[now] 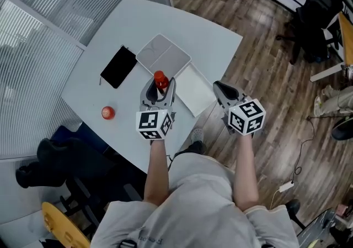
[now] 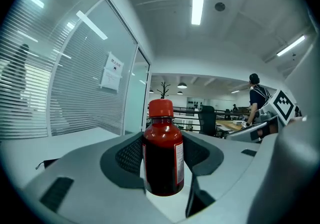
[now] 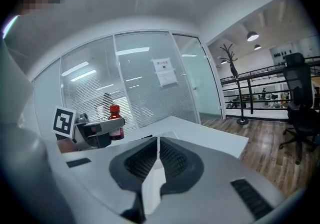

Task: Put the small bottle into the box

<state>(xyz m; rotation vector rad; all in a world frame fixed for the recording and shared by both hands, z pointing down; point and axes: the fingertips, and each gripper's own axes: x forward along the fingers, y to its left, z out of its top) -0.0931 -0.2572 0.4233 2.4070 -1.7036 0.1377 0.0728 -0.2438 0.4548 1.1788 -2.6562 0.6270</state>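
Filling most of the head view, a white table (image 1: 182,26) carried an open grey box (image 1: 163,56) with a white panel (image 1: 194,93) just beside it. The left gripper (image 1: 160,86) pinched the small bottle (image 2: 163,153), dark with a red cap, upright at the box's near corner. The right gripper (image 3: 158,143), right of the panel, had its jaws pressed together on nothing. A black phone (image 1: 118,67) lay left of the box, and a small red round thing (image 1: 107,112) sat near the table's edge.
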